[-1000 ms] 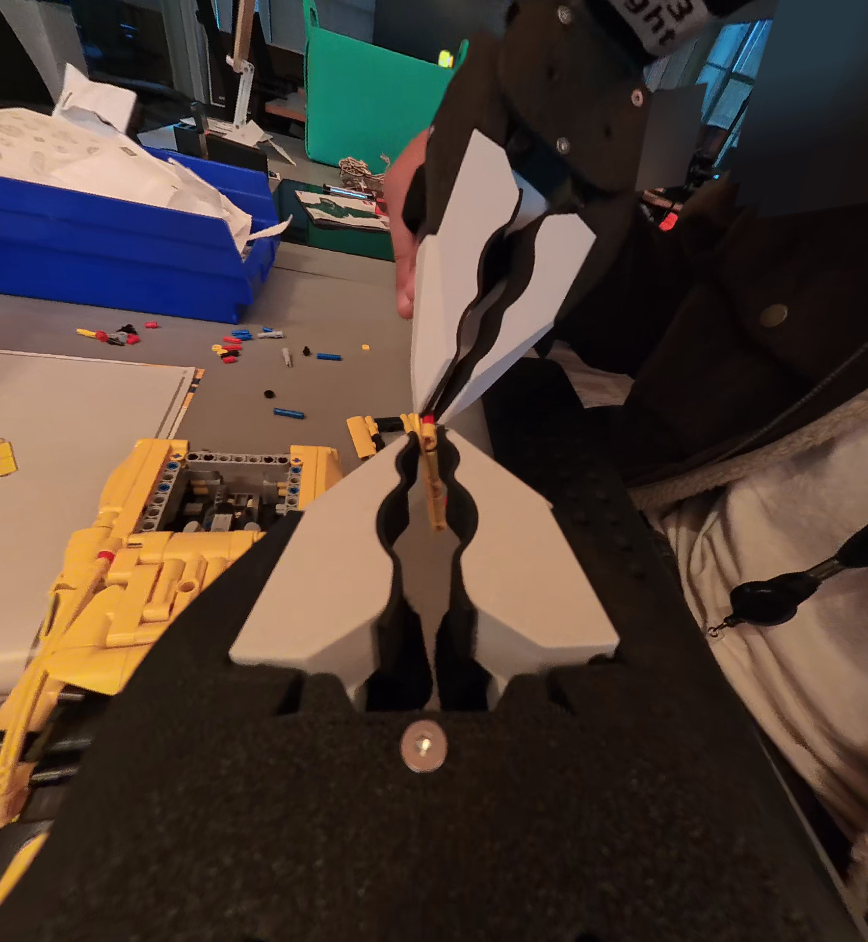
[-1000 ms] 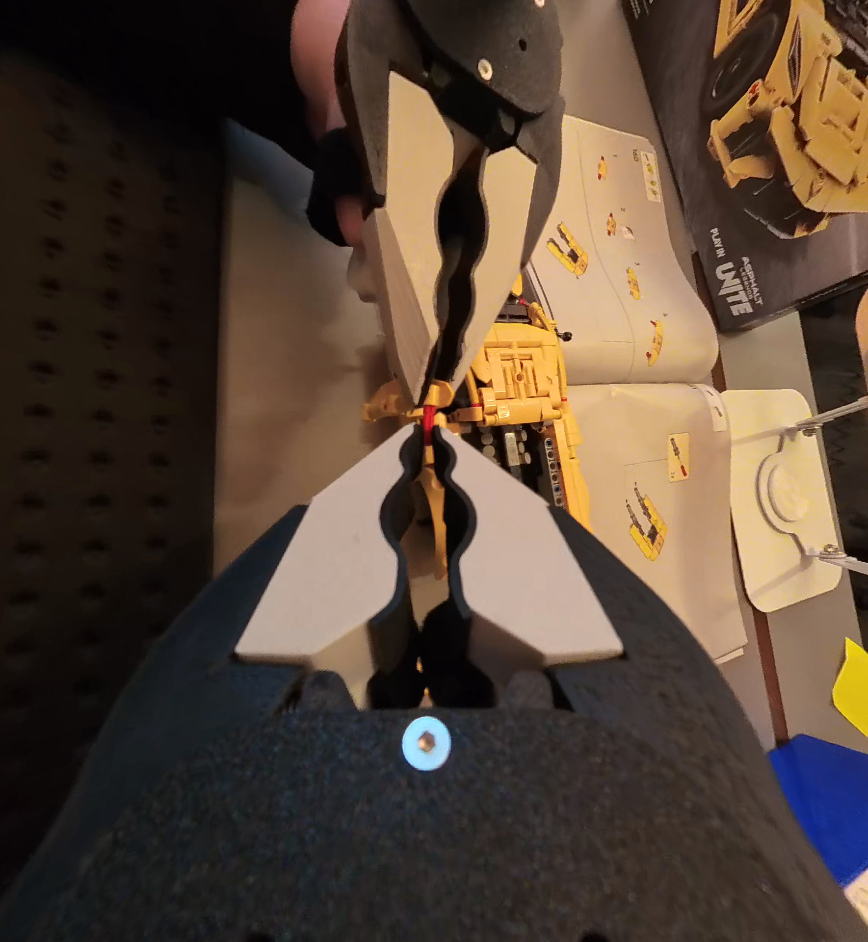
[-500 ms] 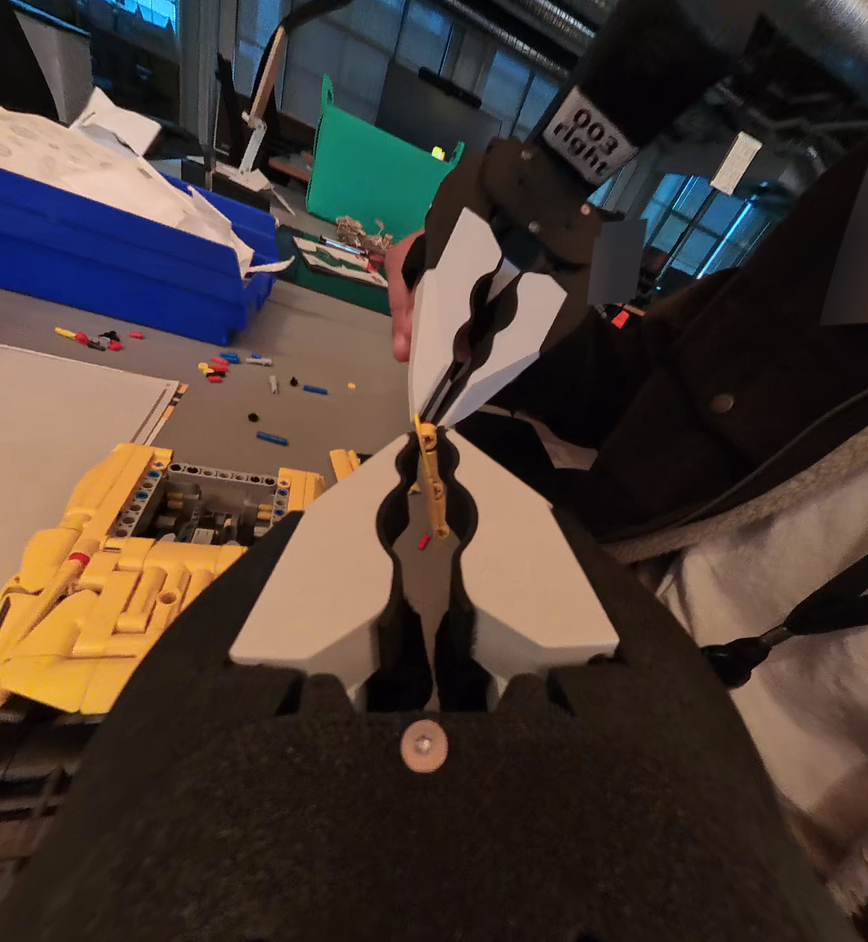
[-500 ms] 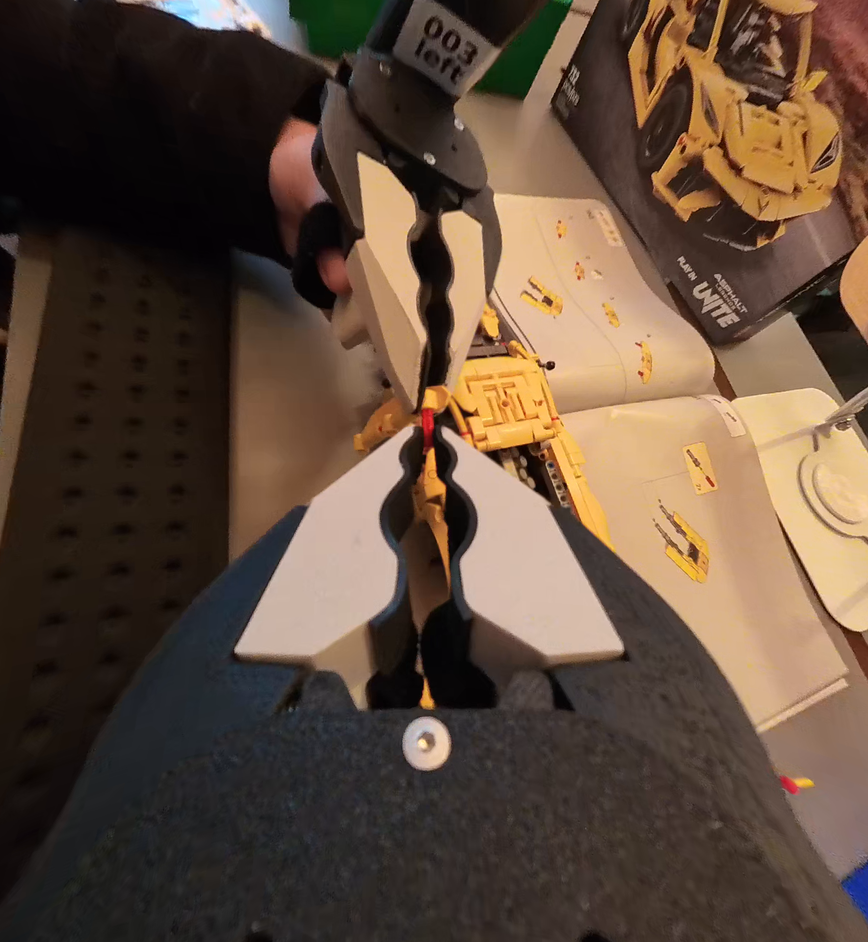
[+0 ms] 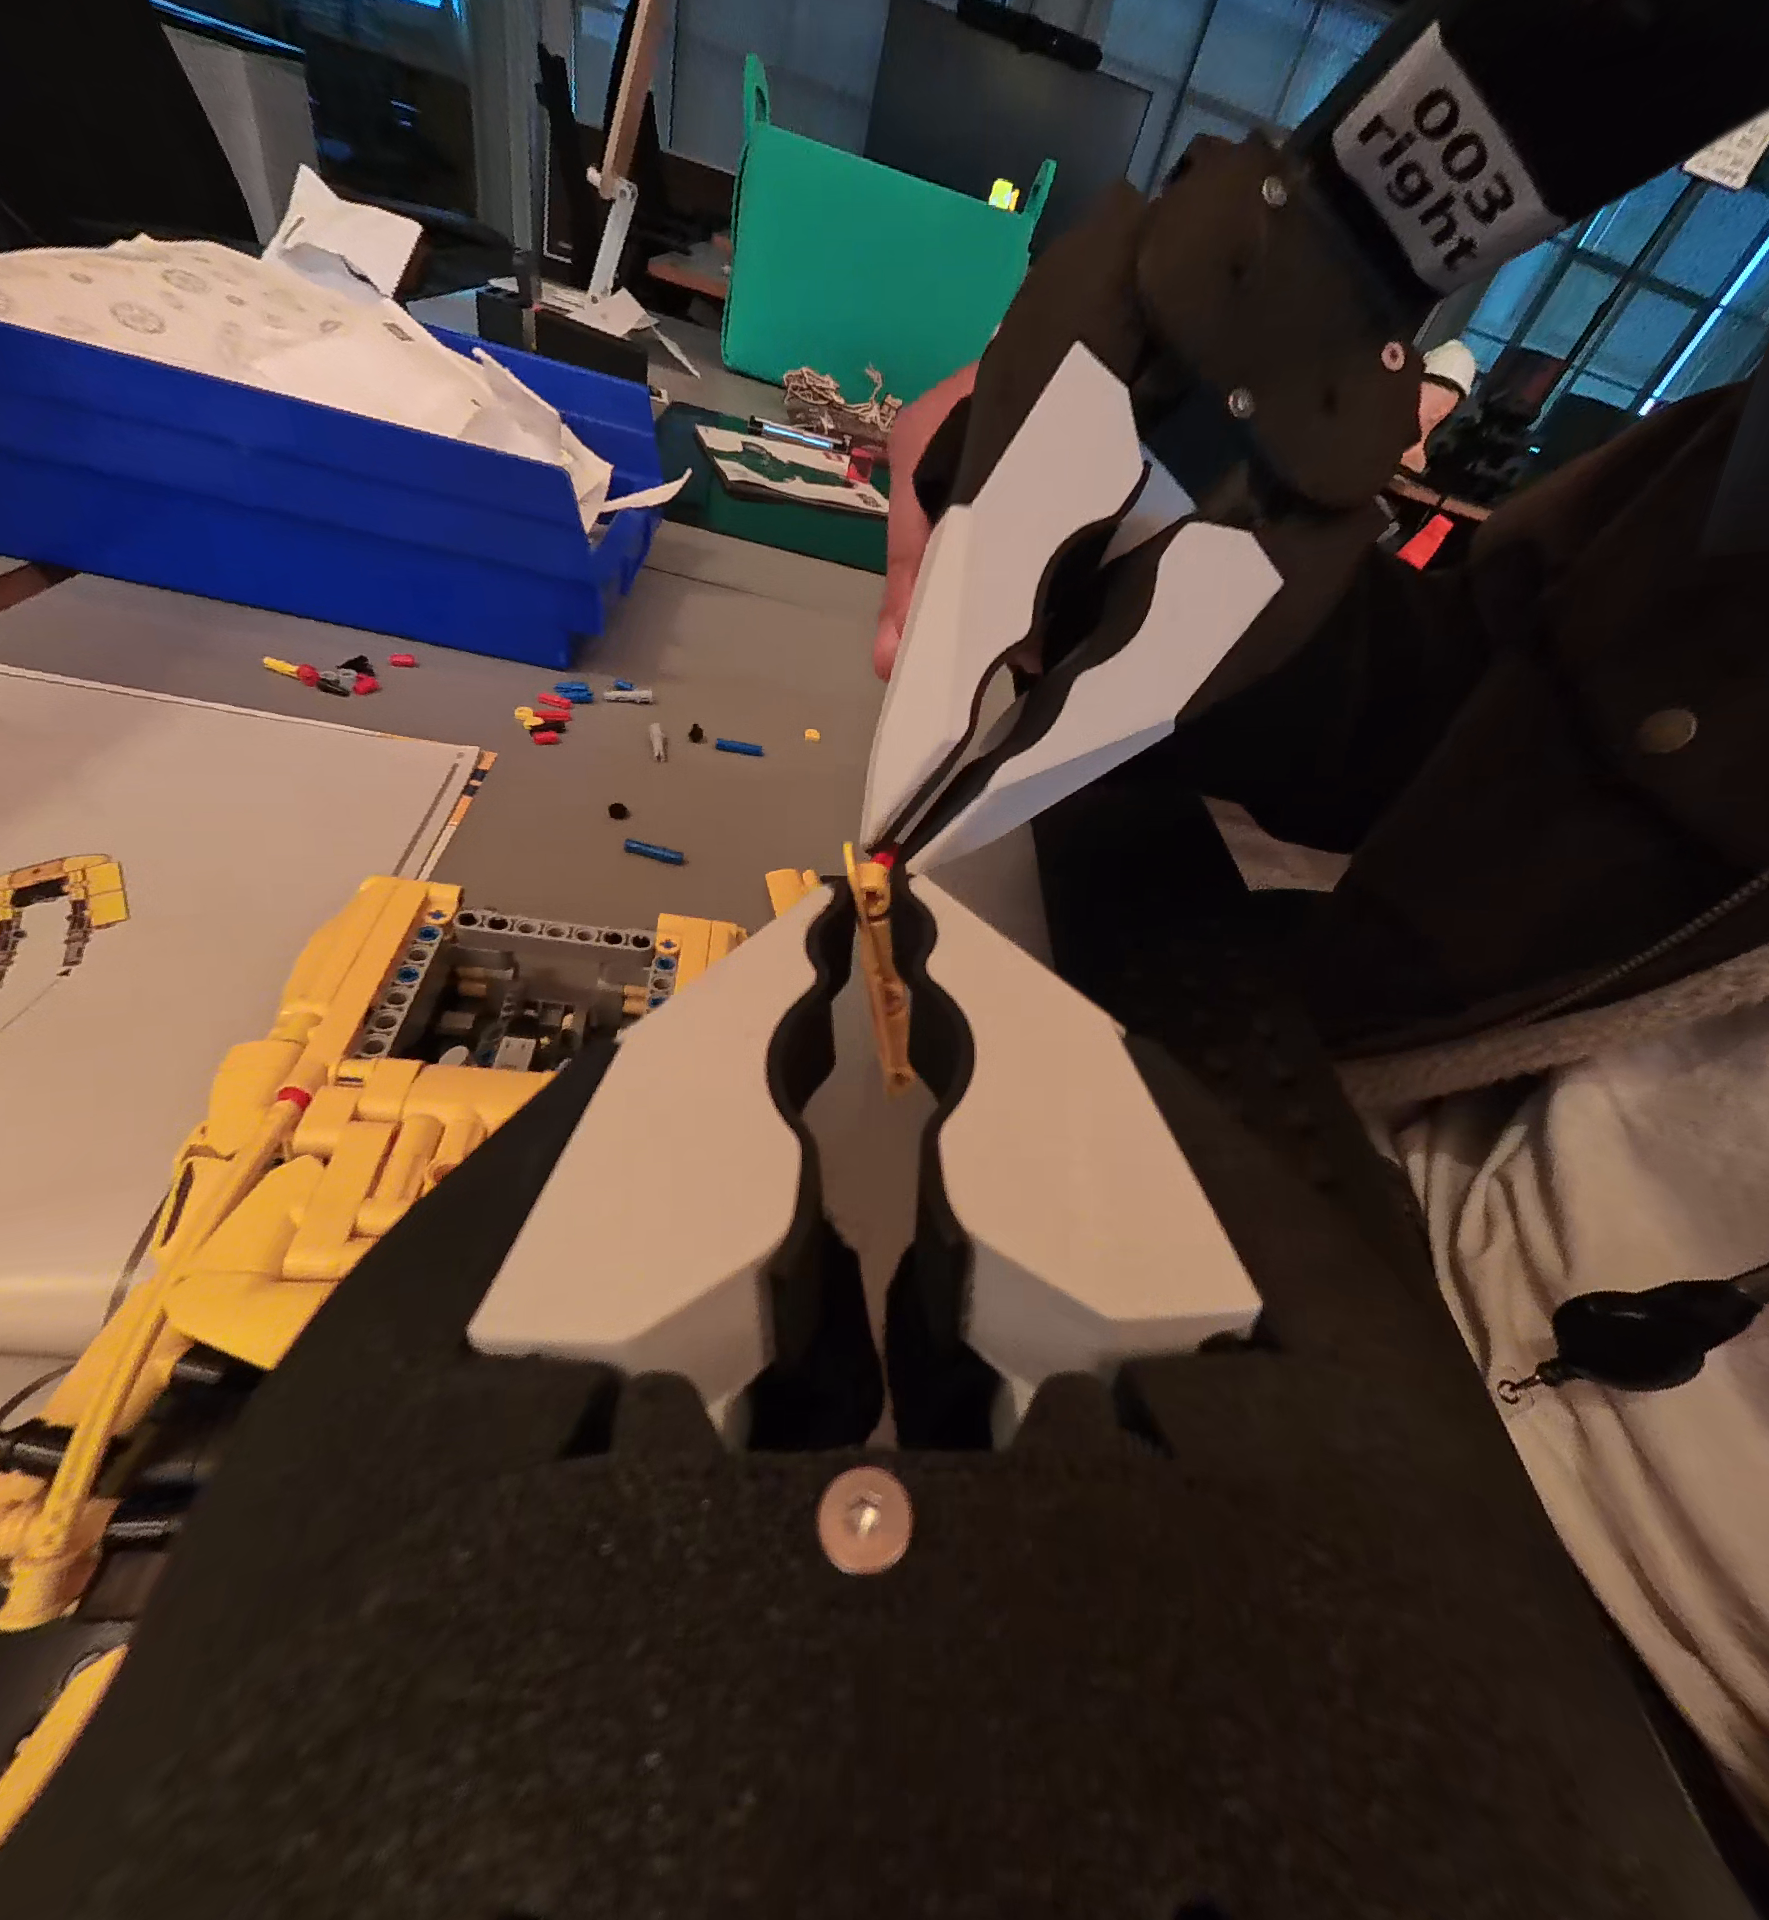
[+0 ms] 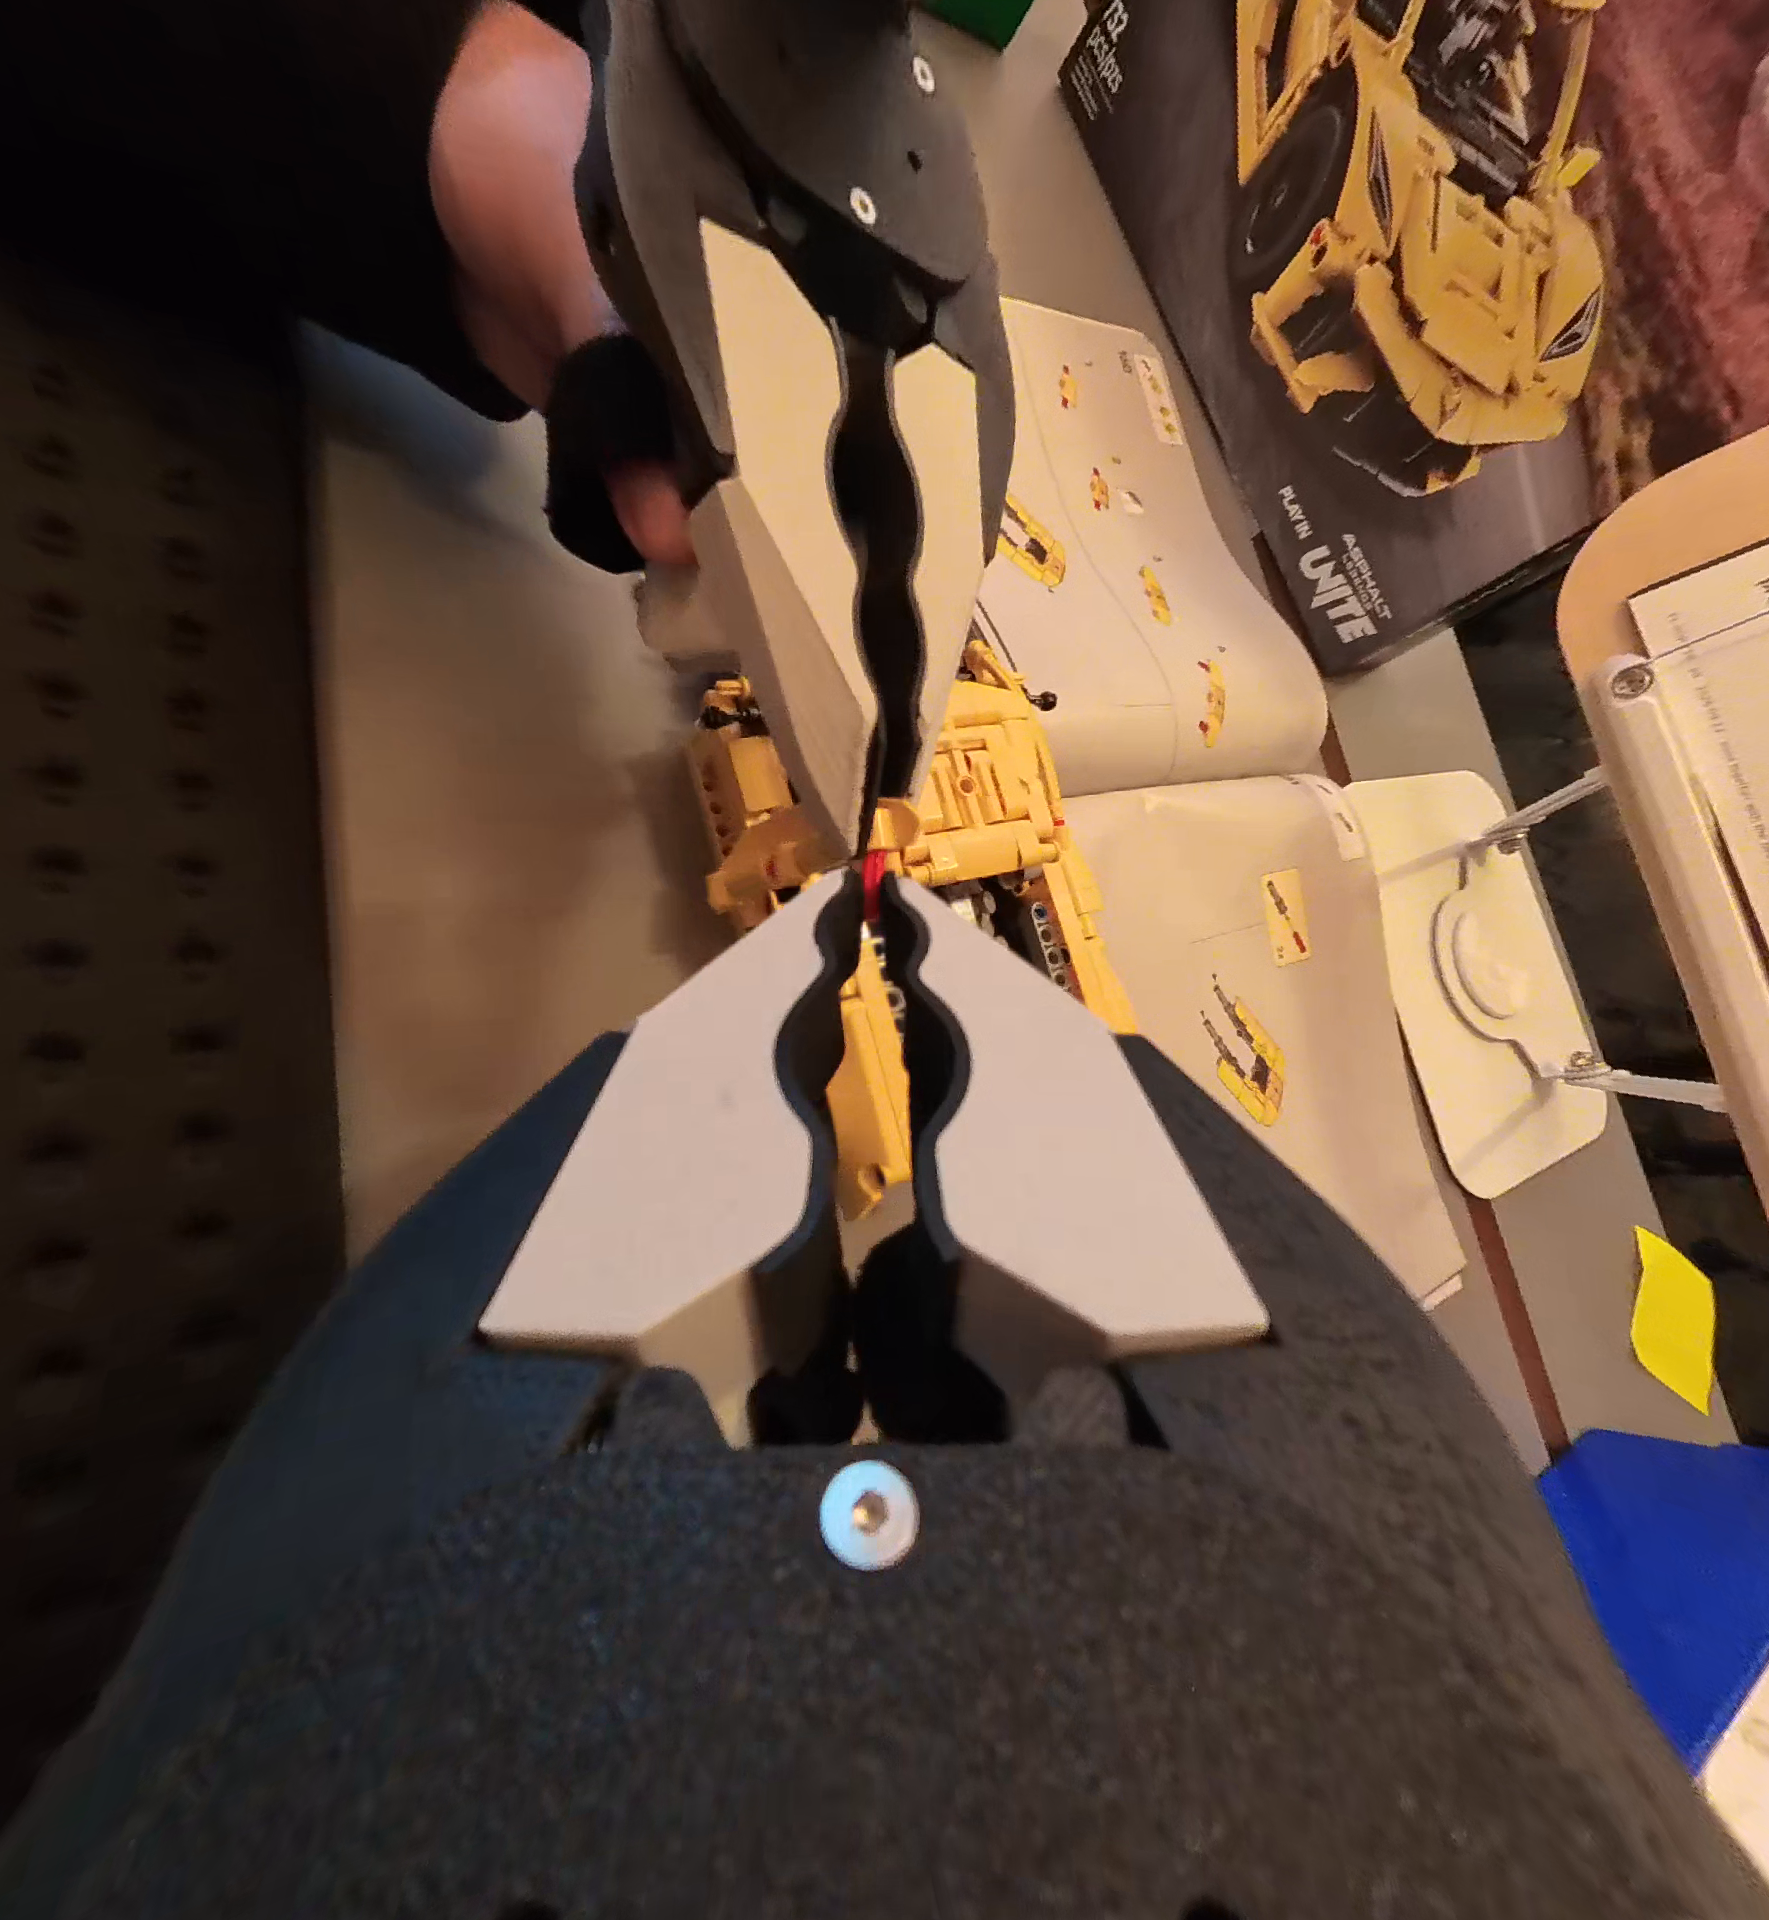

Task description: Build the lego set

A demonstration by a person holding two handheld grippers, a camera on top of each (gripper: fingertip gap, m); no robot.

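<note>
My left gripper (image 5: 875,883) is shut on a thin yellow lego beam (image 5: 885,987) that stands between its fingers, held above the table. My right gripper (image 6: 867,883) is shut on a small red pin (image 6: 869,896). The two grippers meet tip to tip, with the red pin (image 5: 882,860) at the top end of the yellow beam. In the left wrist view the right gripper (image 5: 885,844) comes down from the upper right. In the right wrist view the left gripper (image 6: 875,821) comes down from the top. The partly built yellow car model (image 5: 340,1091) lies on the table below and to the left.
An open instruction booklet (image 5: 132,831) lies left of the model. A blue bin (image 5: 288,499) with paper stands behind it. Several loose small pieces (image 5: 568,717) lie on the grey table. The set's box (image 6: 1431,260) and a white stand (image 6: 1482,987) are beyond the booklet (image 6: 1119,623).
Both grippers stay shut and tip to tip. They have tilted and shifted together over the model. The beam and pin remain held.
</note>
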